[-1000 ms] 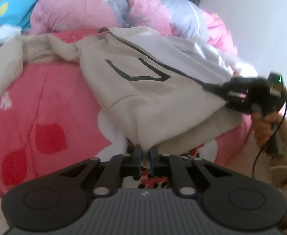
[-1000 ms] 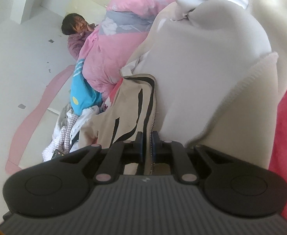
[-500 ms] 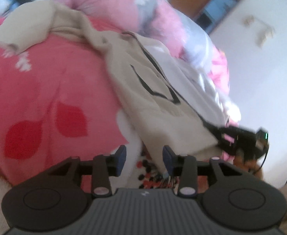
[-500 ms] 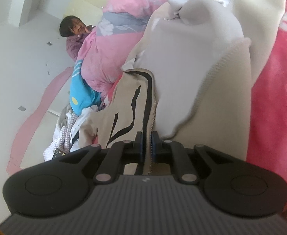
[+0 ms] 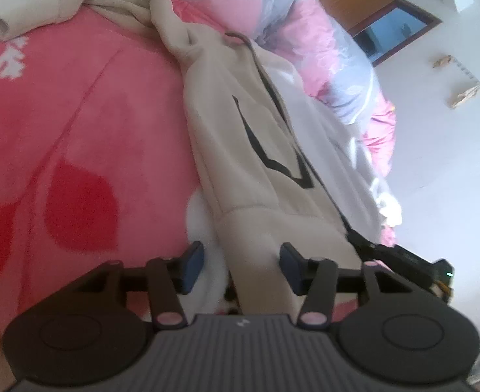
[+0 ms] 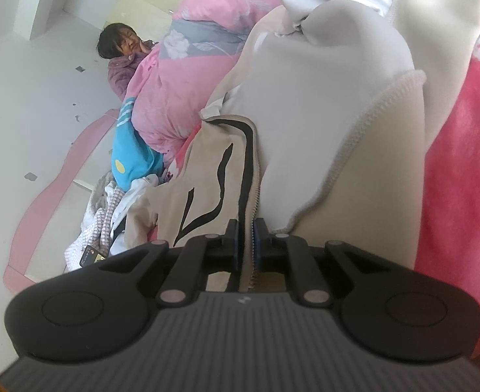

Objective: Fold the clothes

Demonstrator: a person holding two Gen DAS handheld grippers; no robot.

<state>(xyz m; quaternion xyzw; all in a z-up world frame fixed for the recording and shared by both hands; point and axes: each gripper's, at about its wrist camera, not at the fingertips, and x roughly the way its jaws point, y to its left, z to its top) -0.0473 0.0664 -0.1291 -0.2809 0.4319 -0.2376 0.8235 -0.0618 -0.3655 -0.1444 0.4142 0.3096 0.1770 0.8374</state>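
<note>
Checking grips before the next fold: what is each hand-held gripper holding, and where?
Right hand-held gripper: beige jacket, zipper edge. Left hand-held gripper: nothing; jaws opening, hem between.

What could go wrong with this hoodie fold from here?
The left hand-held gripper is opening, its pads clear of the hoodie hem between them, so that corner may slump on the blanket. The right hand-held gripper pinches only the zipper edge; pulling could skew the fold.

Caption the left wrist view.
Left gripper jaws opening around beige hoodie hem on pink blanket.
</note>
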